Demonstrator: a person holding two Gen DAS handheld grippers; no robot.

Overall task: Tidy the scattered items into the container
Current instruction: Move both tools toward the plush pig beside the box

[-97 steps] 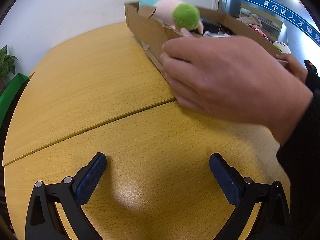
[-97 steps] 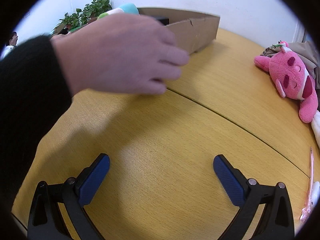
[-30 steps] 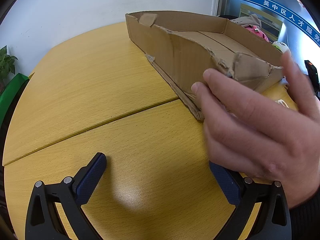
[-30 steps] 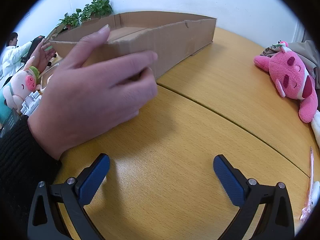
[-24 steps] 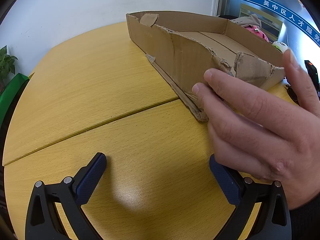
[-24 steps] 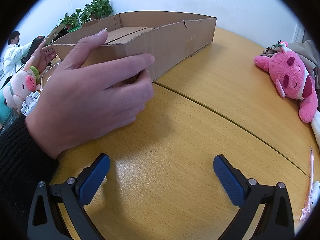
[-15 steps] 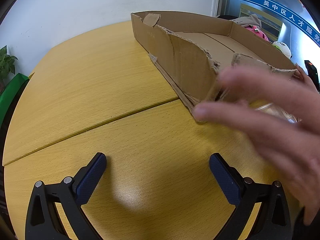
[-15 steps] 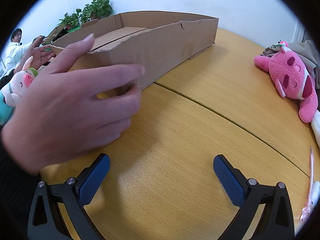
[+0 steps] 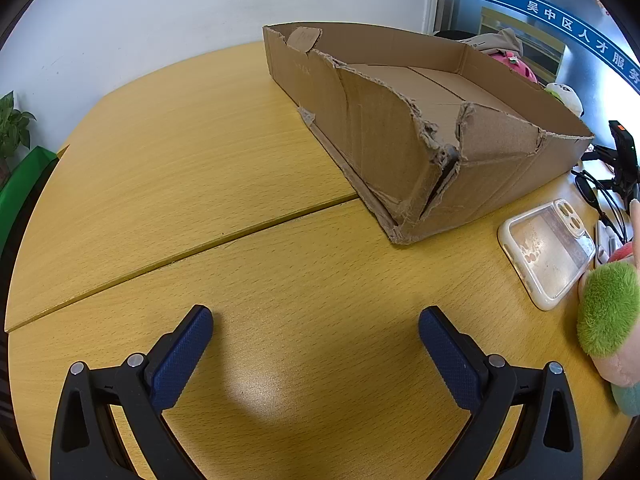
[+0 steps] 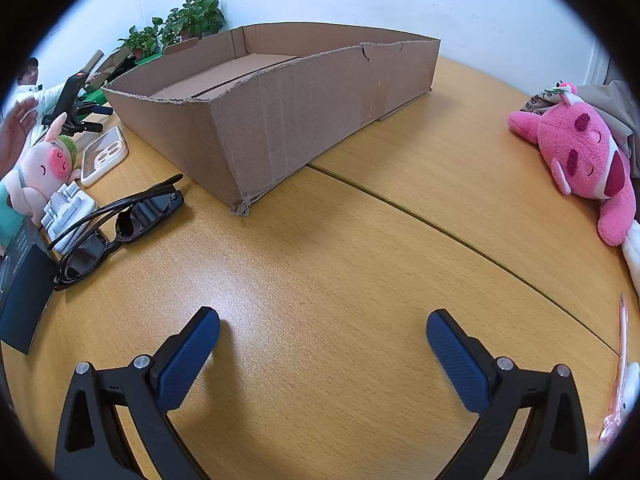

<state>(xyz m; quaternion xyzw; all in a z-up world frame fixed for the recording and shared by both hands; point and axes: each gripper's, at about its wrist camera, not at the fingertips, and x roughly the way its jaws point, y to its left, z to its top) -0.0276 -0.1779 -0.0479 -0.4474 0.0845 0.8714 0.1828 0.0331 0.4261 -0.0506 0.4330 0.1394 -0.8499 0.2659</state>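
Your left gripper and right gripper both hang over bare table with fingers spread wide, holding nothing. The cardboard box sits toward the far edge (one corner torn). Sunglasses, phone case and pig plush lie scattered near its left end.

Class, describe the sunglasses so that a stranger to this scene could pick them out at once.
Start at the cardboard box on the wooden table. Left of its near corner lie the sunglasses, partly on a white ridged block. They alone have a black frame and dark lenses.
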